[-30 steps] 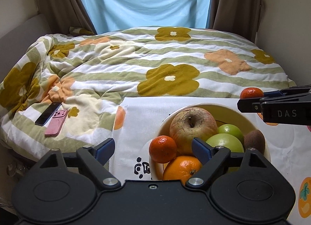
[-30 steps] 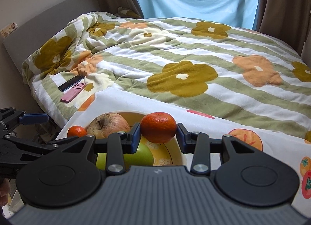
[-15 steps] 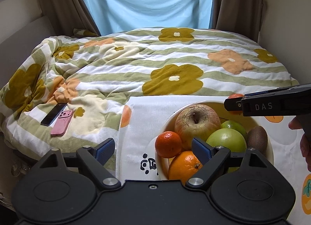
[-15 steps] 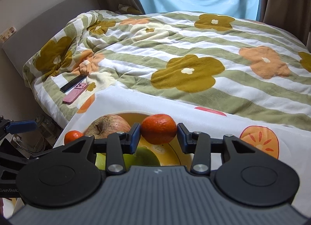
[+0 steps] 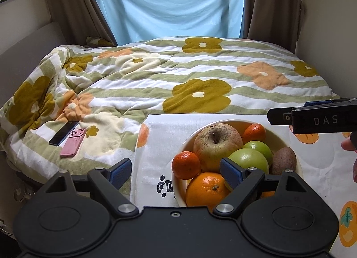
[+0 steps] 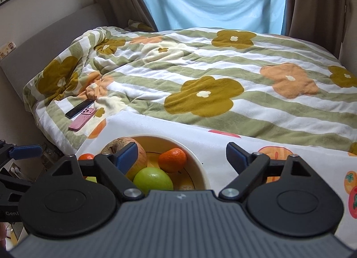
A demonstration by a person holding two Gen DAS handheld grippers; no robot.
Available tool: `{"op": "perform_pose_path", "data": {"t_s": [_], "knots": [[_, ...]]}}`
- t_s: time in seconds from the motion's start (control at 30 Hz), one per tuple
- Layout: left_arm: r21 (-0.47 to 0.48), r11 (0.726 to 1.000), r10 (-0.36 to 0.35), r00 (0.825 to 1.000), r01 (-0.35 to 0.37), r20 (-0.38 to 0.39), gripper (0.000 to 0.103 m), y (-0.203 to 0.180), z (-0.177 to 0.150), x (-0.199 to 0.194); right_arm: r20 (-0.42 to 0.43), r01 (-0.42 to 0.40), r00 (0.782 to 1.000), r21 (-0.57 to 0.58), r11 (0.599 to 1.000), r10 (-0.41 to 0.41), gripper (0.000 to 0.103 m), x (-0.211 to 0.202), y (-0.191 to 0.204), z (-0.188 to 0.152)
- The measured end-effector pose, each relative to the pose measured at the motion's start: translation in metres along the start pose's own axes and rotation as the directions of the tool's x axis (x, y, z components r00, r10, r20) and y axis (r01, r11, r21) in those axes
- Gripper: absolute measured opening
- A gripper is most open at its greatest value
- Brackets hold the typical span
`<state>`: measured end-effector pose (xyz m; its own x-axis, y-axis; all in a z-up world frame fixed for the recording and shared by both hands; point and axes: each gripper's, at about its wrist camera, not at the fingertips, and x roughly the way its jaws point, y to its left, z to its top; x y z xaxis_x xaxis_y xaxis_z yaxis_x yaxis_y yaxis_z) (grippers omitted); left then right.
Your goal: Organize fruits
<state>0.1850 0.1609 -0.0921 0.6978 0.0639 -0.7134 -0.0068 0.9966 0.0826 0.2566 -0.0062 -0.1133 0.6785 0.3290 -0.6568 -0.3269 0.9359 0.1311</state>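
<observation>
Floral-quilted bed behind; right gripper (image 6: pixel 181 155) jaws just sprang wide, small orange tangerine (image 6: pixel 172 160) dropped into cream ceramic bowl (image 6: pixel 202 174). Left gripper (image 5: pixel 176 168) jaws released, empty. Placement done.

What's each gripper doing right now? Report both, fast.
Left gripper: open, empty.
Right gripper: jaws just opened, empty; tangerine lies in the bowl.

Lower frame, the left gripper (image 5: pixel 176 170) shows a matte black body, two round discs, silver screws and ribbed blue pads. The right gripper (image 6: pixel 181 154) adds a grey ribbed housing. At right edge, its black side reads "DAS" in pale letters.
</observation>
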Motion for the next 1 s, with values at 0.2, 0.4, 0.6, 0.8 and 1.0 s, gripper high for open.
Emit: {"op": "perform_pose_path", "data": {"t_s": [0.2,0.4,0.6,0.8,1.0], "knots": [[0.018,1.0,-0.018,0.999,0.018,0.048,0.089,-0.021,0.002,-0.034,0.045,0.035,0.998,-0.004,0.999,-0.034,0.101,-0.052,-0.005,-0.003],[0.038,0.999,-0.039,0.993,0.035,0.11,0.089,-0.052,0.0,-0.086,0.096,0.094,0.991,0.021,0.995,-0.096,0.101,-0.127,-0.018,-0.016],[0.04,0.997,-0.069,0.984,0.063,0.162,0.089,-0.081,-0.008,-0.147,0.131,0.185,0.973,0.054,0.981,-0.19,0.103,-0.206,-0.037,-0.038],[0.021,0.996,-0.085,0.98,0.082,0.18,0.103,-0.101,-0.023,-0.19,0.154,0.28,0.945,0.075,0.957,-0.289,0.103,-0.271,-0.048,-0.07],[0.036,0.997,-0.068,0.984,0.063,0.164,0.103,-0.117,-0.041,-0.215,0.104,0.33,0.935,0.099,0.939,-0.339,0.103,-0.305,-0.054,-0.107]]}}
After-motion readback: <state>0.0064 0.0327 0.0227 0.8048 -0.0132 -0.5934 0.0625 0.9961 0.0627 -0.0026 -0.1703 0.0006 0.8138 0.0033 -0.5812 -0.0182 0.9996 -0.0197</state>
